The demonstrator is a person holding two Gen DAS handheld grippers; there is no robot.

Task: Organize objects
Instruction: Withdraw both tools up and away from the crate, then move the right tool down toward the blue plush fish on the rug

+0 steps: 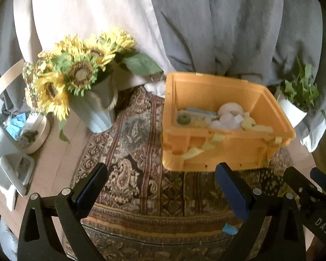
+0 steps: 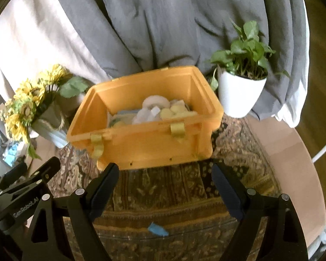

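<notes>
Both grippers angled down before the open orange plastic crate (image 2: 145, 139) on the patterned rug (image 2: 163, 195).
Left gripper (image 1: 160, 171) jaws apart, empty; right gripper (image 2: 165, 169) likewise; blue scrap (image 2: 157, 229) lies nearer than the crate.

- Left gripper (image 1: 162, 170) is showing black triangular frames, silver screws, dark blue pads.
- Right gripper (image 2: 165, 170) is wearing matching black; white lettering sits lower left.

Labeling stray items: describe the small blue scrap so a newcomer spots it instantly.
Start at the orange bin on the patterned rug. Come toward the camera to the rug's gold border band: the blue scrap lies there alone, flat, the only bright blue on the rug.
</notes>
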